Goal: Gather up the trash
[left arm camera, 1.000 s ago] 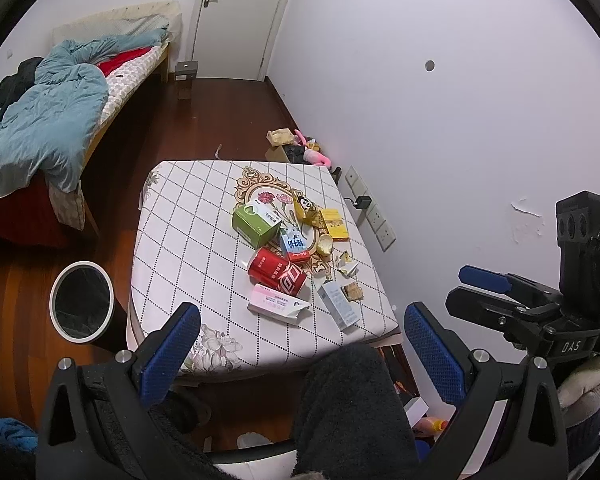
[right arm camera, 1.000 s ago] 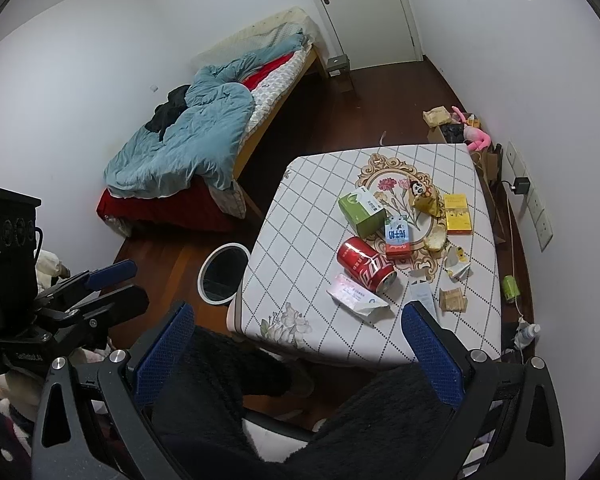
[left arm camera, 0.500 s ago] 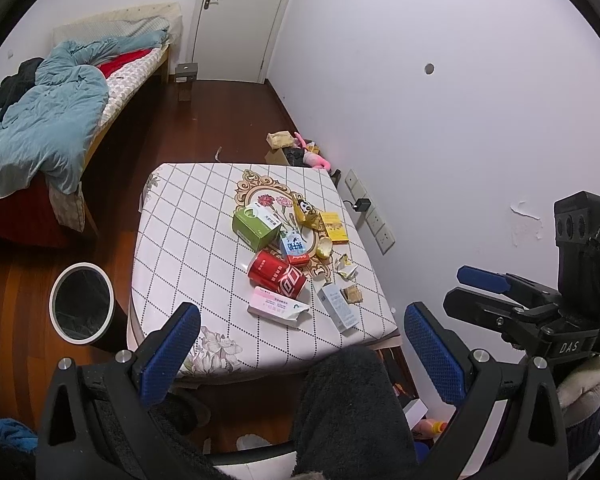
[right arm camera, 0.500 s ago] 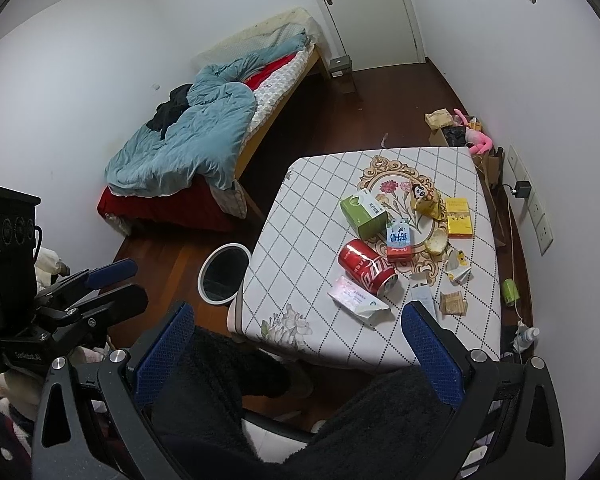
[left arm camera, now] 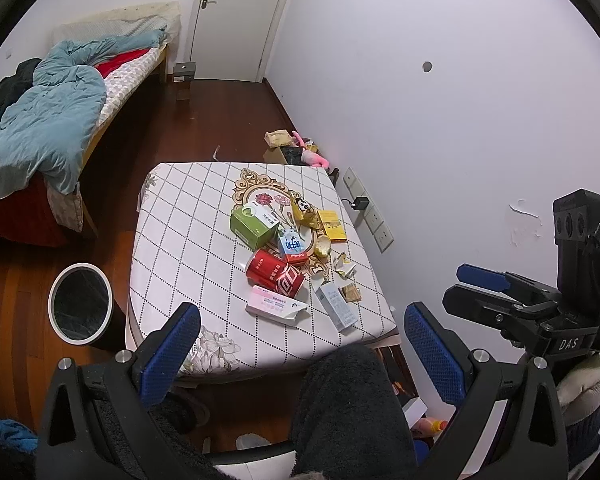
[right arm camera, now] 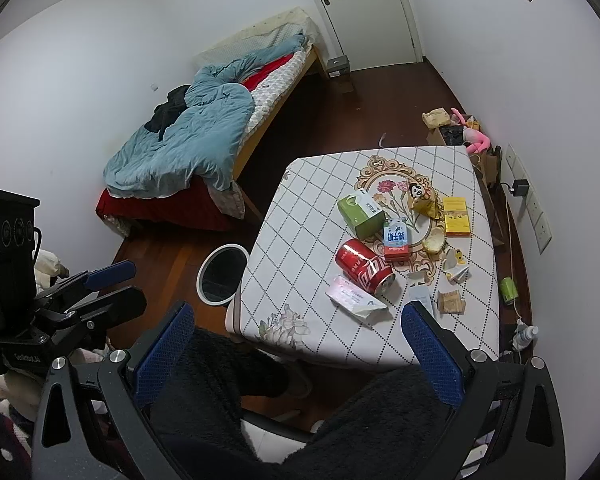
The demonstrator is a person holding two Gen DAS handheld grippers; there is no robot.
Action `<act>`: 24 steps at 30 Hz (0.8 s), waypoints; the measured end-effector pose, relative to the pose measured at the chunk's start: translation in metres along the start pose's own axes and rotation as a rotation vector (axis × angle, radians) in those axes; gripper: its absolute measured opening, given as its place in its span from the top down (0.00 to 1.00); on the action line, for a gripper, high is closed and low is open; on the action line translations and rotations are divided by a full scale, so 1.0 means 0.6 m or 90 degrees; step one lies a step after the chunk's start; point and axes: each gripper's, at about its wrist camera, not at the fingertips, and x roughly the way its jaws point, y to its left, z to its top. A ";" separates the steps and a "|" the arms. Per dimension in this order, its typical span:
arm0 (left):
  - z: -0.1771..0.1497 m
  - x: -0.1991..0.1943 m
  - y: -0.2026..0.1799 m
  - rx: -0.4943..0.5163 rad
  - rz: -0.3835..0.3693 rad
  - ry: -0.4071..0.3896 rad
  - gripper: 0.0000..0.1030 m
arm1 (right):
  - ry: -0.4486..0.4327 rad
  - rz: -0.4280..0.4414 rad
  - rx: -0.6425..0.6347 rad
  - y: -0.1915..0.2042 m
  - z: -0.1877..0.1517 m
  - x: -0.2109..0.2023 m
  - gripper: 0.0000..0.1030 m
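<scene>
A small table [left arm camera: 188,240] [right arm camera: 300,248] with a white checked cloth holds trash: a red soda can [left arm camera: 275,272] [right arm camera: 364,266] on its side, a green box [left arm camera: 254,226] [right arm camera: 360,214], a pink-white carton [left arm camera: 276,306] [right arm camera: 354,300], a blue-red carton [left arm camera: 292,246] [right arm camera: 395,240], a yellow box [left arm camera: 332,226] [right arm camera: 456,216] and wrappers. My left gripper [left arm camera: 296,344] is open and empty, held high before the table's near edge. My right gripper [right arm camera: 298,344] is open and empty, likewise above and short of the table.
A round black bin [left arm camera: 80,308] [right arm camera: 222,274] with a white rim stands on the wood floor left of the table. A bed [left arm camera: 48,120] with a blue duvet lies far left. The person's dark-clad legs [left arm camera: 340,408] are below. Clutter [left arm camera: 292,148] sits by the right wall.
Both views have shifted only slightly; the table sits a touch farther from the left gripper. Both grippers stay open and empty. Nothing on the table has moved.
</scene>
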 end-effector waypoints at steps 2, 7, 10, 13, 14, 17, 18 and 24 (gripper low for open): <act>0.000 0.001 -0.001 0.001 0.001 0.000 0.00 | 0.000 0.000 -0.001 0.000 -0.001 0.001 0.00; 0.000 0.001 -0.003 0.002 0.001 0.000 0.00 | 0.000 -0.001 -0.002 0.000 0.002 0.001 0.00; 0.000 -0.001 -0.002 0.002 0.001 -0.001 0.00 | -0.002 0.000 -0.001 -0.002 0.000 -0.001 0.00; 0.000 -0.001 -0.002 0.002 0.002 -0.001 0.00 | -0.002 0.000 -0.001 -0.003 0.000 -0.001 0.00; -0.001 -0.002 -0.001 0.003 0.002 -0.001 0.00 | -0.002 -0.001 -0.001 -0.002 -0.001 -0.002 0.00; -0.001 -0.004 0.001 0.002 0.003 -0.001 0.00 | -0.002 0.000 -0.001 -0.002 -0.001 -0.002 0.00; -0.001 -0.005 0.002 0.001 0.003 -0.001 0.00 | -0.001 0.000 -0.001 -0.003 0.000 -0.003 0.00; -0.001 -0.005 0.004 0.000 0.007 -0.002 0.00 | -0.002 0.003 -0.001 -0.003 -0.001 -0.001 0.00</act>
